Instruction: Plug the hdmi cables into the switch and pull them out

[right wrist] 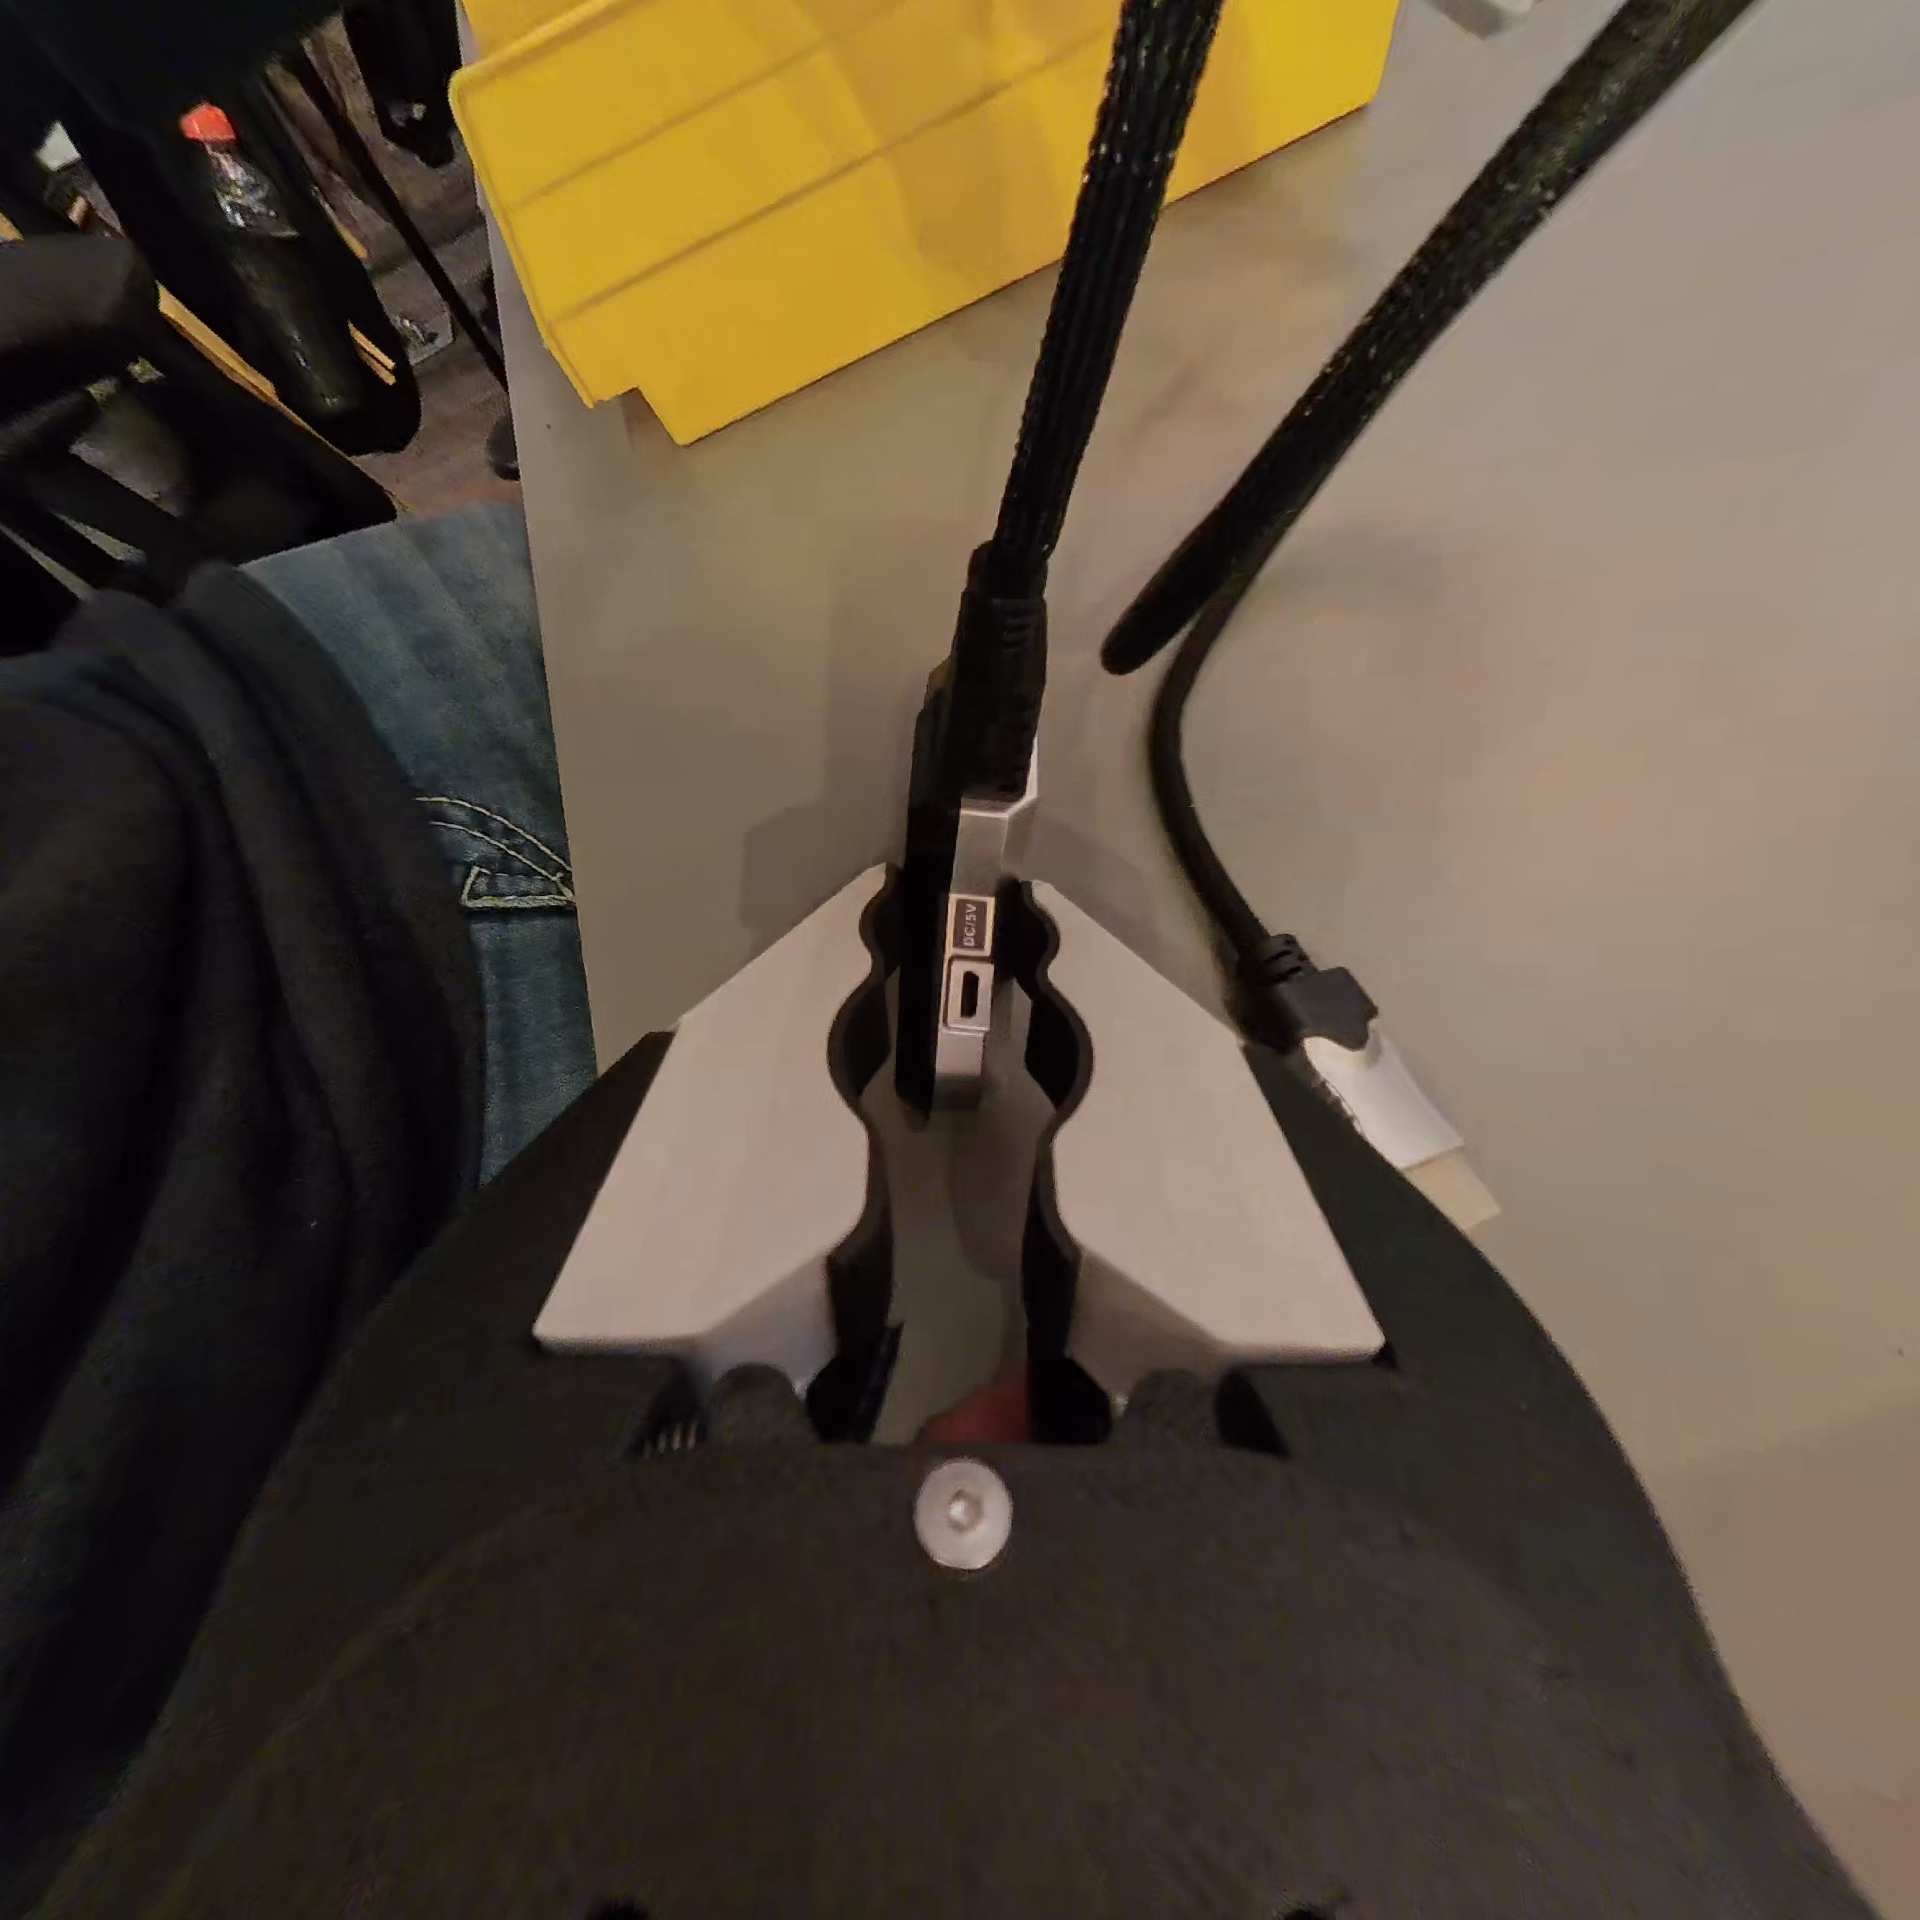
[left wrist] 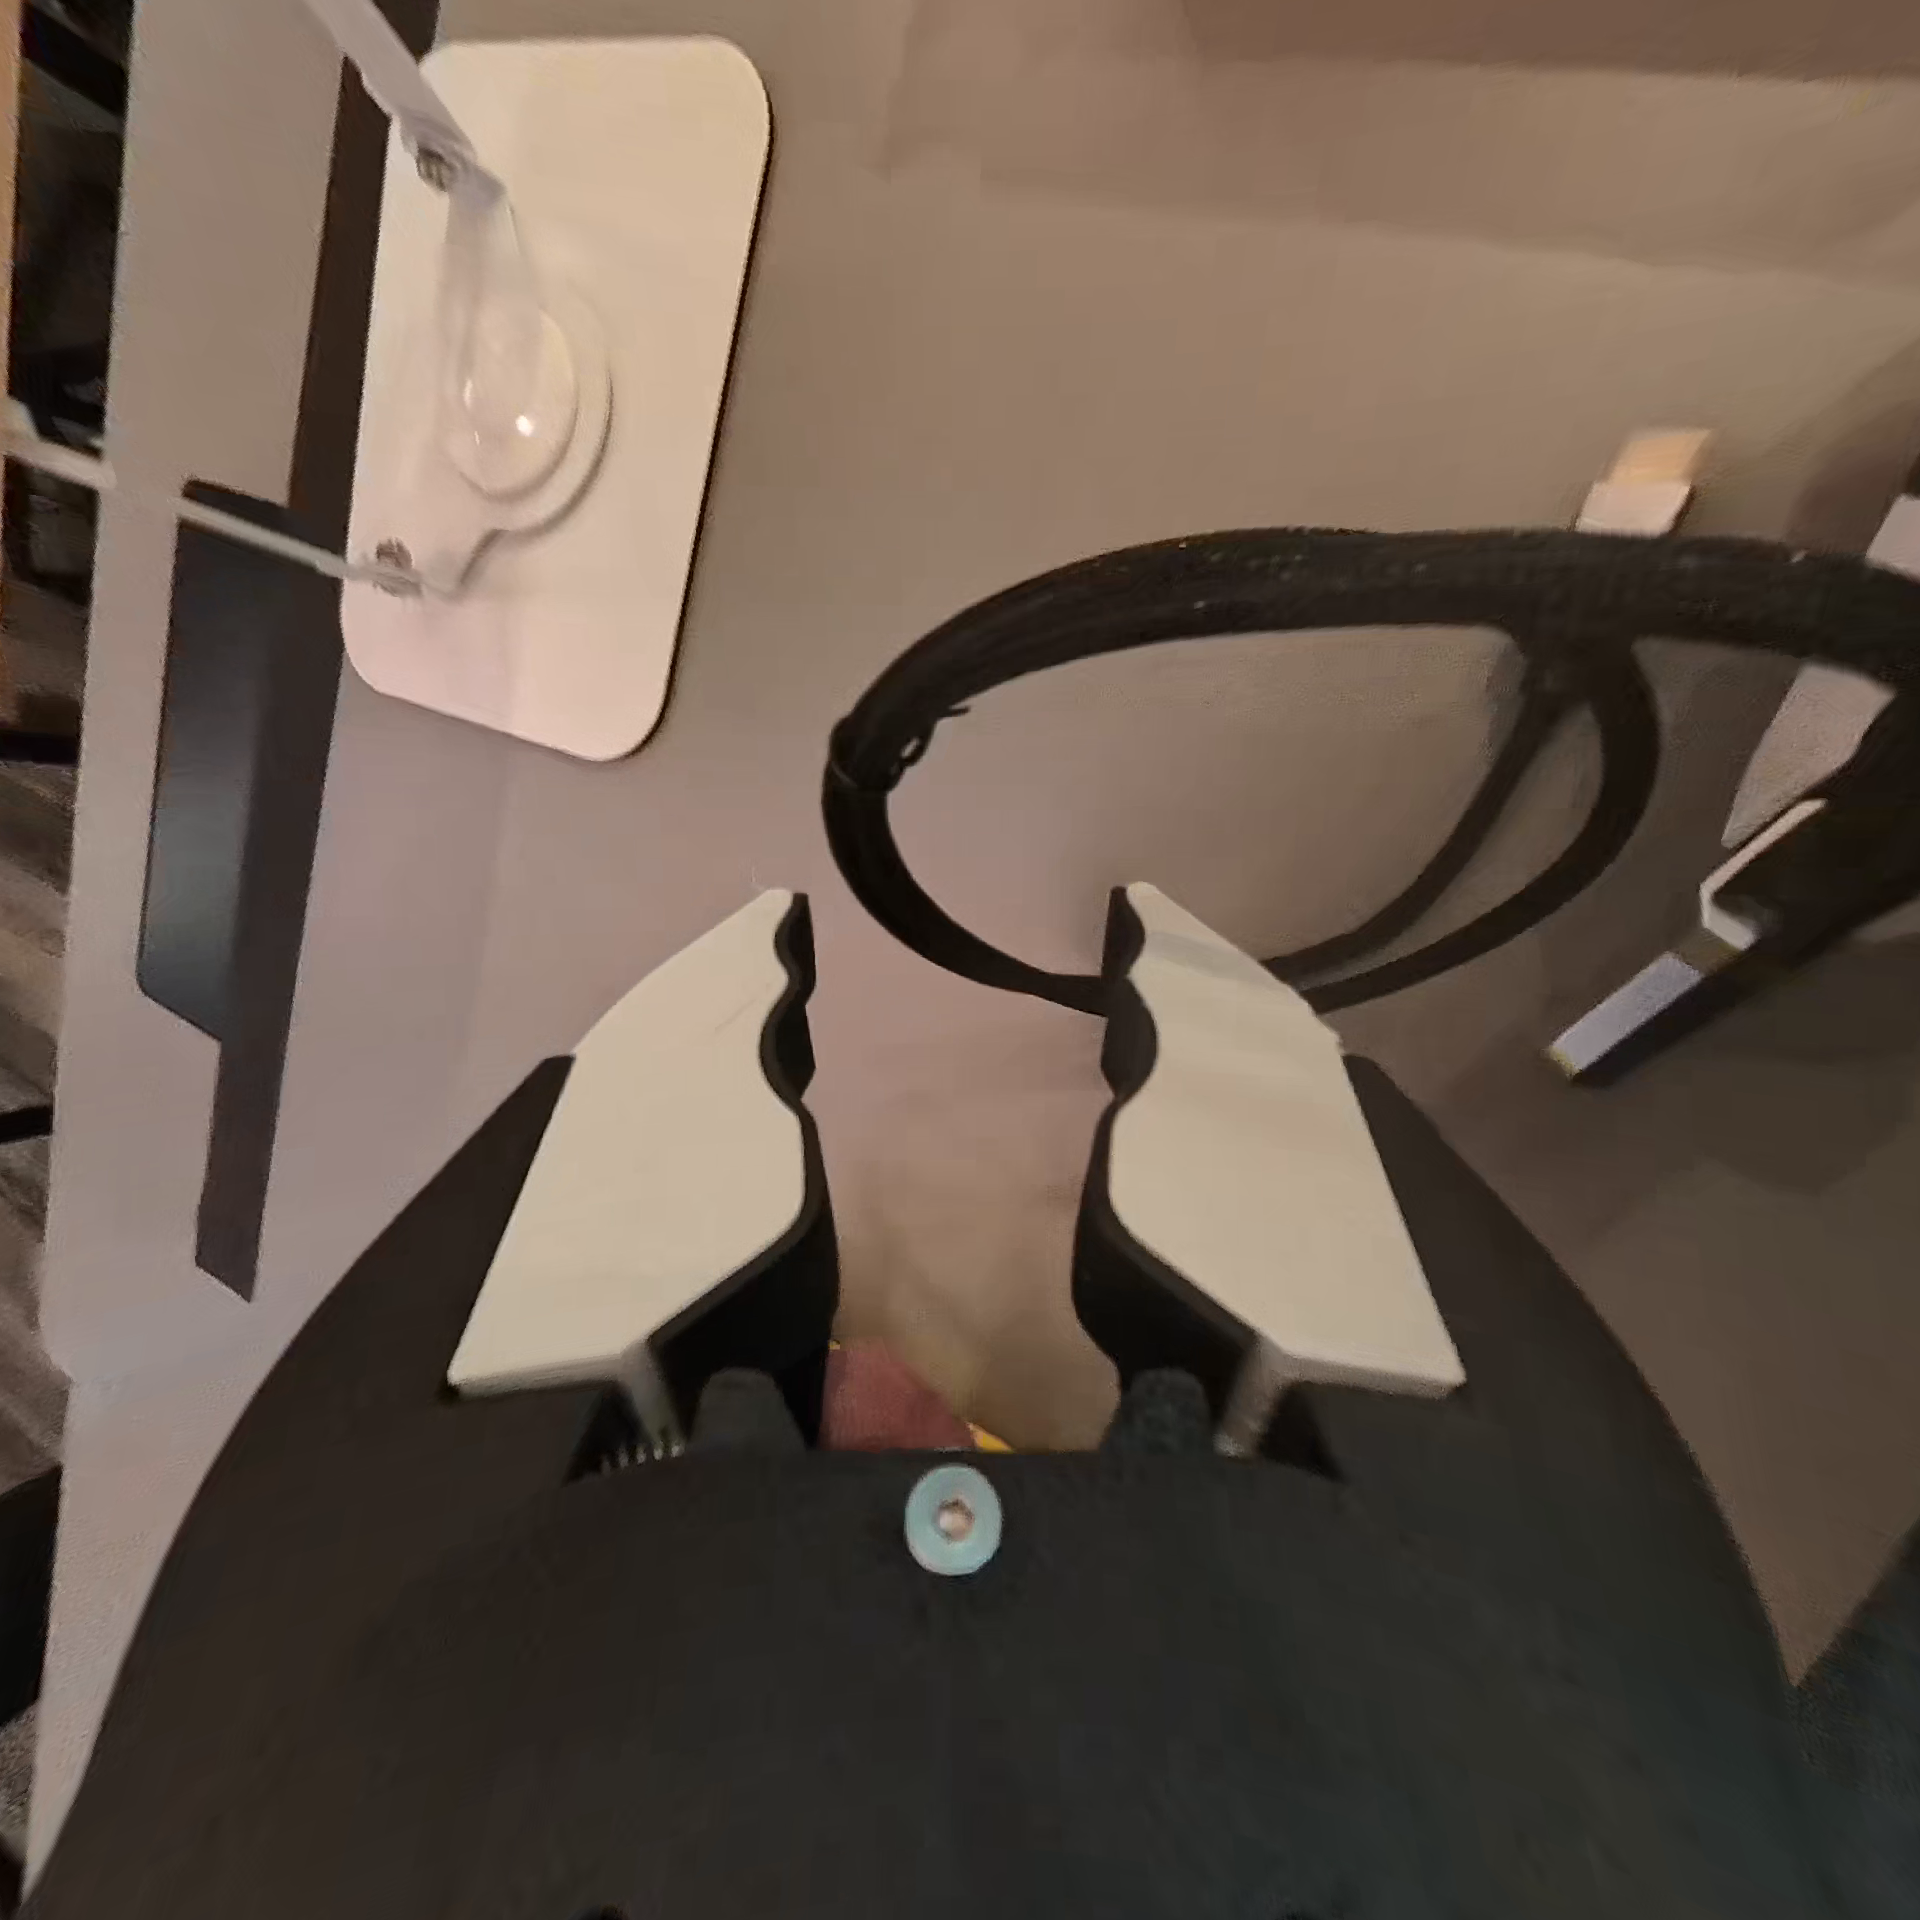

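My right gripper clamps the silver switch, one black cable plugged in, above the grey table. My left gripper gapes wide and empty over a cable loop. Beyond sit a yellow bin, a white board and dark floor.

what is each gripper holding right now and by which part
Right gripper clamps the flat silver-and-black HDMI switch edge-on across its two broad faces, black braided cable plugged in. Left gripper is open, empty.
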A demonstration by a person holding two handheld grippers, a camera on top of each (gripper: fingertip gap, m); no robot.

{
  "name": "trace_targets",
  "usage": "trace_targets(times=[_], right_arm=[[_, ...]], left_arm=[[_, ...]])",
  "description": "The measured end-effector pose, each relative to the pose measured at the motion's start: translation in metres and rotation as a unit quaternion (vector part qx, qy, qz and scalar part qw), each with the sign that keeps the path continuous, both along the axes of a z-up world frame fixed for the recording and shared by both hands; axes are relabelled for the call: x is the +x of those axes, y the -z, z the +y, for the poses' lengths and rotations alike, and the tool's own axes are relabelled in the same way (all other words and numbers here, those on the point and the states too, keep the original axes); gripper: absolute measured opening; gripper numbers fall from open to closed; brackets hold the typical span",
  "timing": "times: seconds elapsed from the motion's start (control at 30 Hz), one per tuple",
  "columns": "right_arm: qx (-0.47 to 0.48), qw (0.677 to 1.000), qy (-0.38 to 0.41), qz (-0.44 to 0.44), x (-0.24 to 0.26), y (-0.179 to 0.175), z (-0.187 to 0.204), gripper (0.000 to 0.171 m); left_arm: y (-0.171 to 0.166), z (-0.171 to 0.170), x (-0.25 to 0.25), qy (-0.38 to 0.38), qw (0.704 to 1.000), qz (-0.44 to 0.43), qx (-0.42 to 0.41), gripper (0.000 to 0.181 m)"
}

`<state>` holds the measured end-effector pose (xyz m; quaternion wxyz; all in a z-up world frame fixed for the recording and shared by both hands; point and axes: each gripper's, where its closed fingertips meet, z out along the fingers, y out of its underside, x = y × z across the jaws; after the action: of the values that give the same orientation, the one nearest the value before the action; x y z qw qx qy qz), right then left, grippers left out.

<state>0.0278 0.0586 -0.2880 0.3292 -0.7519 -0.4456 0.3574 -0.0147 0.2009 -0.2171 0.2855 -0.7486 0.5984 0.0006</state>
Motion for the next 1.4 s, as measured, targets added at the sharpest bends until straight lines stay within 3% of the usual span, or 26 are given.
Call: trace_targets(times=[0.1,0.23,0.37,0.53,0.67,0.87,1.03,1.23,1.4], right_arm=[[-0.004,1.000,0.011,0.004,0.003,-0.001,0.002,0.018],[-0.005,0.999,0.035,0.010,0.007,-0.002,0.007,0.021],[0.015,0.999,0.041,-0.018,0.010,0.002,0.009,0.042],[0.036,0.998,0.025,-0.045,0.009,0.002,-0.001,0.042],[0.087,0.991,-0.001,-0.098,0.011,0.007,-0.008,0.071],[0.112,0.988,-0.021,-0.106,0.015,-0.001,-0.013,0.071],[0.115,0.987,-0.034,-0.107,0.014,-0.001,-0.015,0.068],[0.124,0.985,-0.050,-0.108,0.002,0.000,-0.019,0.067],[0.127,0.984,-0.052,-0.112,-0.001,0.001,-0.022,0.068]], left_arm=[[-0.004,-0.005,-0.016,-0.021,1.000,-0.013,-0.004,0.052],[-0.001,-0.040,-0.022,-0.001,1.000,-0.005,0.023,0.049],[0.021,-0.082,-0.013,0.026,0.999,0.001,0.037,0.050],[0.048,-0.108,-0.003,0.035,0.998,0.004,0.058,0.051],[0.056,-0.118,0.000,0.039,0.997,0.007,0.069,0.051],[0.015,-0.110,-0.031,0.007,0.993,-0.005,0.121,0.049],[-0.026,-0.091,-0.127,-0.104,0.986,0.014,0.128,0.050],[0.014,-0.096,-0.218,-0.223,0.975,0.016,-0.012,0.051],[0.067,-0.105,-0.234,-0.248,0.961,0.016,-0.124,0.049]])
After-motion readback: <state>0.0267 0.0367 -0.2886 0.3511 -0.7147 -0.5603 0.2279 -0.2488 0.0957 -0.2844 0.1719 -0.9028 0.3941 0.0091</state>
